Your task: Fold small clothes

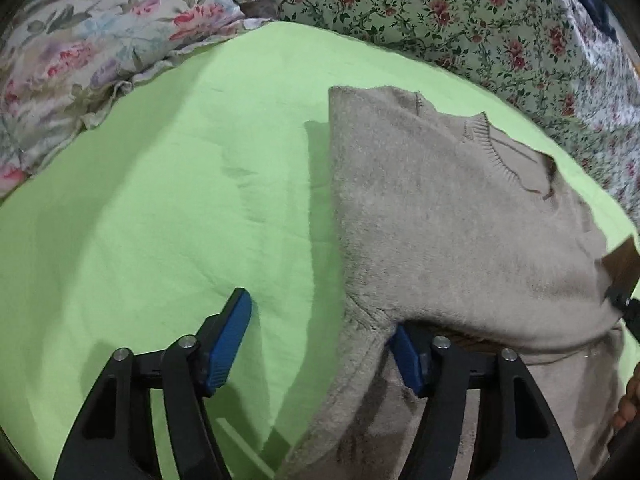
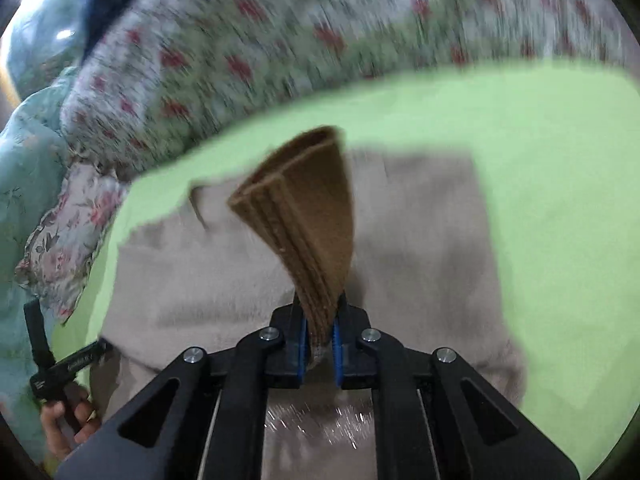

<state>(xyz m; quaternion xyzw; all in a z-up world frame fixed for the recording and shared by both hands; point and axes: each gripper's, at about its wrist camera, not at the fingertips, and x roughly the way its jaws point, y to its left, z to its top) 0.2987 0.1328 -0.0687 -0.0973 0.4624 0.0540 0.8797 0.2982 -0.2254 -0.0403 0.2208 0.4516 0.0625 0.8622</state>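
A beige knit sweater lies on a light green sheet, neckline toward the far right. My left gripper is open at the sweater's near left edge. Its right finger is tucked under the fabric and its left finger rests over bare sheet. In the right wrist view, which is blurred, my right gripper is shut on a brown ribbed cuff that stands up from the jaws above the beige sweater. That cuff also shows at the left wrist view's right edge.
A floral quilt borders the green sheet at the back and a floral pillow lies at the back left. A person's hand holds the left gripper's handle at the lower left. Bare green sheet stretches right of the sweater.
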